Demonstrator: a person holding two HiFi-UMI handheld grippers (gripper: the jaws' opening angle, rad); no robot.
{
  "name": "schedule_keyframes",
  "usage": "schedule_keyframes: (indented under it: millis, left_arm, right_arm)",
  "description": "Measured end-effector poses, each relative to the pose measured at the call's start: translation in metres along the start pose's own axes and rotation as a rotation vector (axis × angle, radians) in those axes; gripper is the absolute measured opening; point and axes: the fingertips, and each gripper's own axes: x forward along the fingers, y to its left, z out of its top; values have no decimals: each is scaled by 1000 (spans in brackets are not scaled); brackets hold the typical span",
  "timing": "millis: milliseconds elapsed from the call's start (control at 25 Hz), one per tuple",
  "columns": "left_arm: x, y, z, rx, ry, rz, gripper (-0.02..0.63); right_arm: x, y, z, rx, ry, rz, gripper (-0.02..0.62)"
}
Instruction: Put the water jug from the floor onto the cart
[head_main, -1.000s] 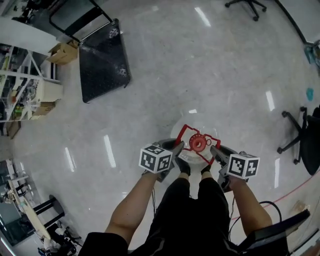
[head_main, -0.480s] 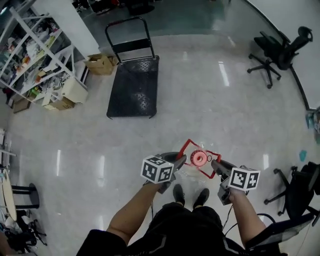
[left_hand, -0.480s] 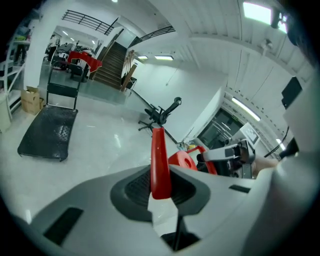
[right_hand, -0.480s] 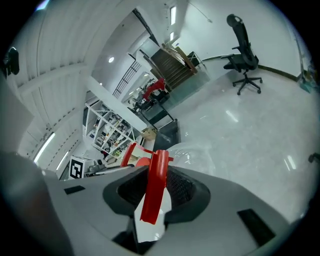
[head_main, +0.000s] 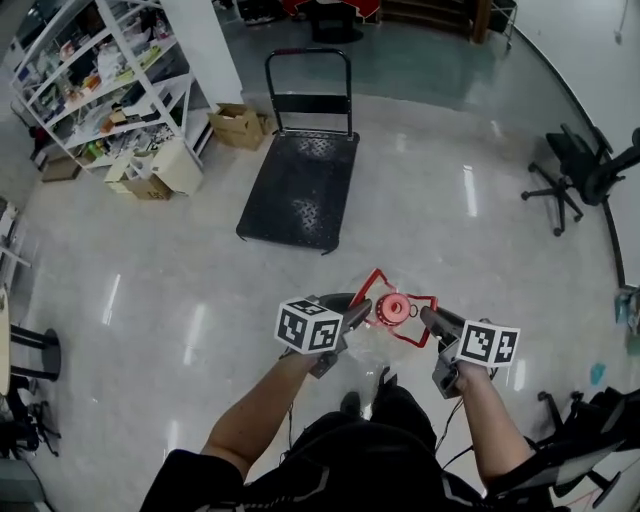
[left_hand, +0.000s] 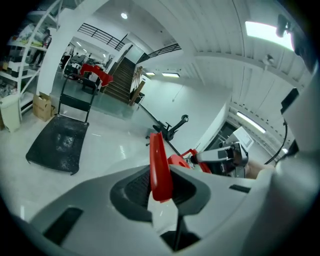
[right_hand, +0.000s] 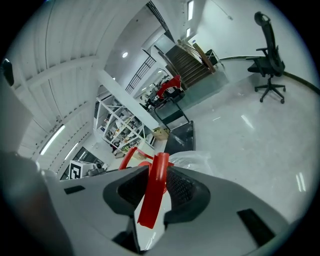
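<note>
Between left gripper (head_main: 358, 314) and right gripper (head_main: 428, 316), clear jug (head_main: 372, 343), flat red handle (left_hand: 160, 167) clamped

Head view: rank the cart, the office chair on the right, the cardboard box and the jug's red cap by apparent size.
1. cart, clearly the largest.
2. office chair.
3. cardboard box.
4. red cap, which looks smallest even though it is nearest the camera, so that rank is safe.

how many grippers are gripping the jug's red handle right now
2. The left gripper is shut on the left side of the red handle, and the right gripper on its right side, with the water jug hanging between them. Neither grip is hidden.
</note>
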Motion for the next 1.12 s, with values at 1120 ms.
schedule_keyframes:
  millis: [1120]
  left_arm:
    - [-62,356,234,-169,-253,298,63]
  right_arm:
    - [395,117,239,-195,216,287,107]
